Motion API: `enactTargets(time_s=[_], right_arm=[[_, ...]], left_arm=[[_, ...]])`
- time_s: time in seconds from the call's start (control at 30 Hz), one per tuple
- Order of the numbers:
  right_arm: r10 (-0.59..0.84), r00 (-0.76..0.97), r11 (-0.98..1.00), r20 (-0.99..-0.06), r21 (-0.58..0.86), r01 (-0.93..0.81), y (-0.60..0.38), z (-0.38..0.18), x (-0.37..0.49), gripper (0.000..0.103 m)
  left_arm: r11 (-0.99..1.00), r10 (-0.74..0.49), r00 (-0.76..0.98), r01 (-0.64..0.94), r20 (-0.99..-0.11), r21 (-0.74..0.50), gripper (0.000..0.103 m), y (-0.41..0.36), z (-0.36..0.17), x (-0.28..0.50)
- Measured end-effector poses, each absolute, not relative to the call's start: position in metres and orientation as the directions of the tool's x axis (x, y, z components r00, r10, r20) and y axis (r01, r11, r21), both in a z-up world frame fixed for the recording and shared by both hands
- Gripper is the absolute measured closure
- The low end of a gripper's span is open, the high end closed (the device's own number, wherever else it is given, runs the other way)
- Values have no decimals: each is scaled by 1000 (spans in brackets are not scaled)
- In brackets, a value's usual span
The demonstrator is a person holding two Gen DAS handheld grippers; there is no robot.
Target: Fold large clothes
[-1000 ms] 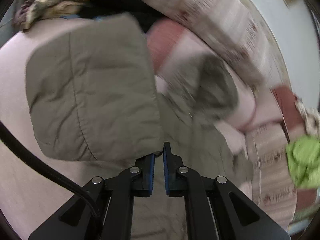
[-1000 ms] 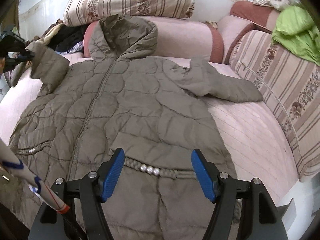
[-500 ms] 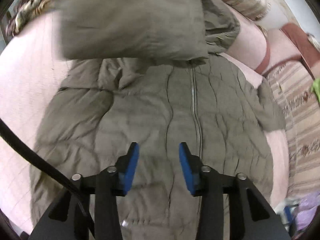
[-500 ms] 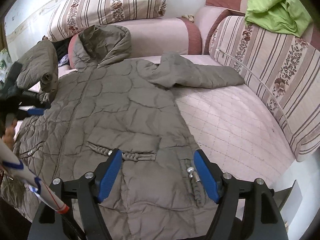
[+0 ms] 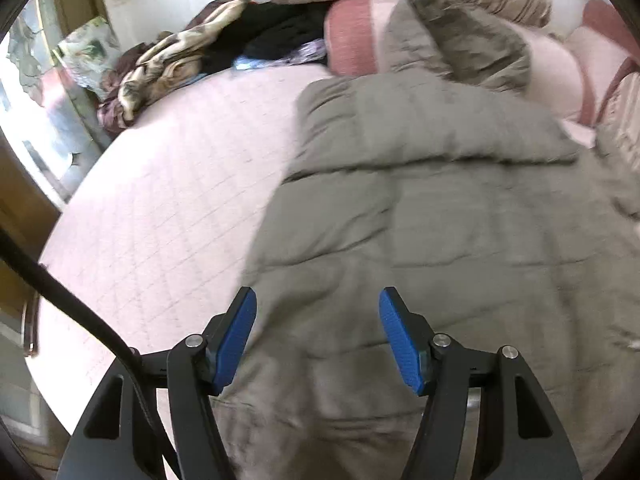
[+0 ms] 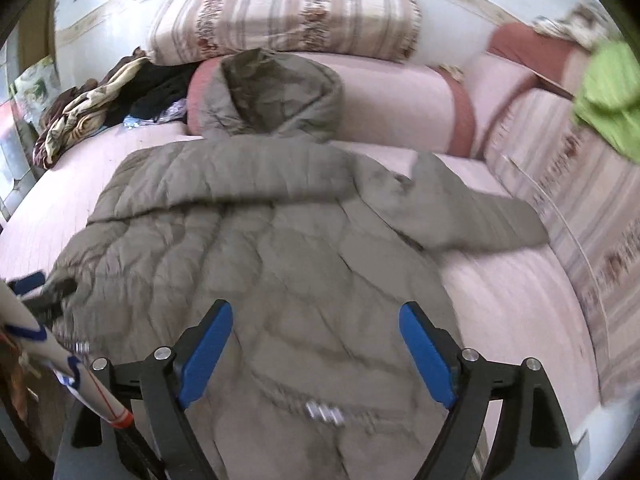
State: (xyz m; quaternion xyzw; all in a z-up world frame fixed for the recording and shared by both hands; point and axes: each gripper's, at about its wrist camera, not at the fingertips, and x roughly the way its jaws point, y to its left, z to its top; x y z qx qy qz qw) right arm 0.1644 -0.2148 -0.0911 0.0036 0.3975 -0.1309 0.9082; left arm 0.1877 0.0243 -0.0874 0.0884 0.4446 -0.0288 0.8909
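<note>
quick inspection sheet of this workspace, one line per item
surface: pink quilted bed cover, partly bare.
job's things: olive hooded puffer coat lies flat, one sleeve folded across the chest, the other sleeve spread out.
clutter: patterned blanket pile, green cloth on the sofa back.
grippers: left gripper open; right gripper open; both empty.
cables: black cable by the left gripper.
surroundings: striped cushion, wall.

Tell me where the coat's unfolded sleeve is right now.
In the right wrist view, the sleeve lies stretched out on the pink bed cover at right, pointing toward the striped cushion.
</note>
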Motion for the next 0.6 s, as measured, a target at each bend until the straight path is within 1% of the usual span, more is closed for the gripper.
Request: enactTargets(time_s=[0.03,0.07,0.17,0.2,0.27,0.37,0.43,0.47,0.5,0.53,0.57,0.6], right_arm=[[-236,655,966,-718,-102,236,-215,-91,180,11],[-238,655,966,-717,-102,239,-218,-91,194,9],[-232,615,948,-754,-34,316,-245,-102,251,9],[-224,598,938,-769,-5,345,-255,-107,263,9],[-197,546,901,-814,69,428,-283,-128,297,9],[-164,481,842,-861,132,524,-317,-158,334,9],[-132,464,793,-876,188,580,-334,-172,349,13],[-102,470,753,-877,241,612,-343,-177,353,22],[-73,481,723,-874,286,630,-349,-180,355,36],[-25,497,683,-867,348,642,-355,-183,357,47],[33,509,656,-860,403,638,-358,-186,359,73],[59,507,646,-860,420,638,-360,-185,360,81]], left_arm=[[983,34,598,123,-801,133,40,33,-94,188],[987,20,592,116,-806,110,38,43,-105,187],[994,-63,624,111,-779,8,36,61,-112,182],[994,-63,625,111,-778,9,36,59,-112,184],[992,-43,633,117,-773,40,32,54,-113,184],[988,-9,643,124,-765,92,30,43,-117,185],[987,-8,644,127,-765,97,30,41,-118,182],[988,-10,642,126,-767,93,30,40,-118,183],[988,-13,640,126,-769,88,29,41,-118,183],[989,-17,637,125,-771,82,29,42,-118,184],[989,-17,635,125,-772,81,29,42,-117,185],[989,-17,635,125,-772,81,29,42,-118,185]])
